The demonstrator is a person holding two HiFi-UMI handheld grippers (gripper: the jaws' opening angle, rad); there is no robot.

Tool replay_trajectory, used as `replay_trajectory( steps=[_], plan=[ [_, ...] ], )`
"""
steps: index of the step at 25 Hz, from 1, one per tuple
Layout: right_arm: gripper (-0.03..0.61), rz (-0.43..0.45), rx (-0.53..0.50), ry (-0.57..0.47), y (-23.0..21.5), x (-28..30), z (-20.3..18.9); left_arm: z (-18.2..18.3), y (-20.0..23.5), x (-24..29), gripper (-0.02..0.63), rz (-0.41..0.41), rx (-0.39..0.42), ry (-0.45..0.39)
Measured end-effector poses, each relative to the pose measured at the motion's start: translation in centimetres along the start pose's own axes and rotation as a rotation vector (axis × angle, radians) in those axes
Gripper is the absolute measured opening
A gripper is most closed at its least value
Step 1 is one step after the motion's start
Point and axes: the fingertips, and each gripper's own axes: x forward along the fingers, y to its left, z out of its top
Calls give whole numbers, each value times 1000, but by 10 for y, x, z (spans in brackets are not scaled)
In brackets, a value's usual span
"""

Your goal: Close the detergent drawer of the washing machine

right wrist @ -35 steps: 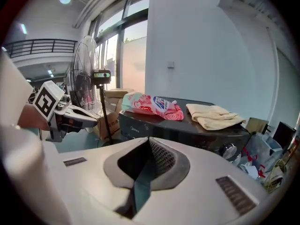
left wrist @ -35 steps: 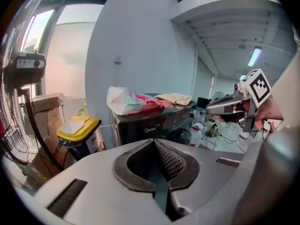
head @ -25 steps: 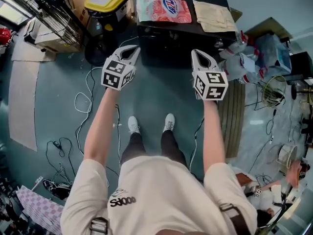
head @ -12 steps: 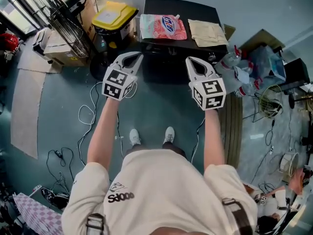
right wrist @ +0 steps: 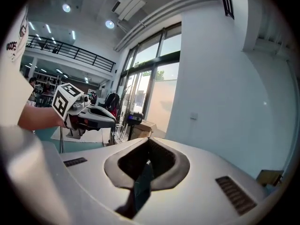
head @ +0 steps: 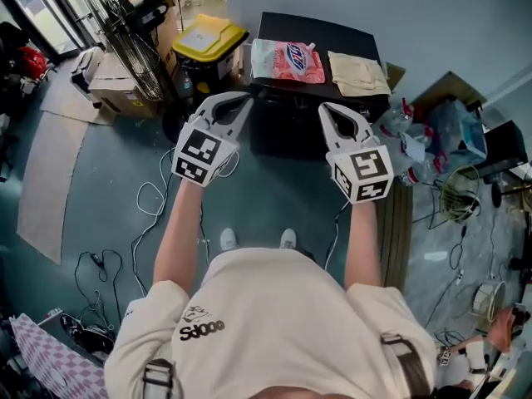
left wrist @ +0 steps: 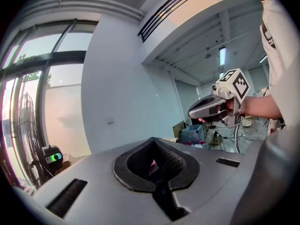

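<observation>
A black washing machine point(head: 312, 106) stands at the top middle of the head view, seen from above. A pink detergent pouch point(head: 287, 61) and a beige cloth point(head: 357, 73) lie on its lid. Its front is dark and I cannot make out the detergent drawer. My left gripper point(head: 241, 100) hangs shut and empty in front of the machine's left corner. My right gripper point(head: 326, 108) is shut and empty before its right half. Both point about level. In the left gripper view the closed jaws point(left wrist: 154, 165) face a pale wall; the right gripper view point(right wrist: 145, 165) shows the same.
A yellow-lidded bin point(head: 208, 40), cardboard boxes point(head: 116, 90) and a wire rack point(head: 116, 15) stand left of the machine. Loose cables point(head: 154, 198) trail over the floor. Bottles and bags point(head: 416, 131) pile up at the right beside a wooden plank point(head: 397, 214).
Both grippers have risen and come closer to the washing machine. They stay shut and empty. The person has straightened, so the feet are nearly hidden.
</observation>
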Motion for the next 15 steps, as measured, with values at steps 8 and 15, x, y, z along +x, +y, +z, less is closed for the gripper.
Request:
replay_trajectory(
  steps=[8, 15],
  plan=[
    [8, 2, -25, -34, 10, -11, 19, 25, -12, -22, 18, 2, 51, -31],
    [6, 14, -47, -21, 12, -10, 16, 34, -10, -27, 18, 18, 43, -60]
  ],
)
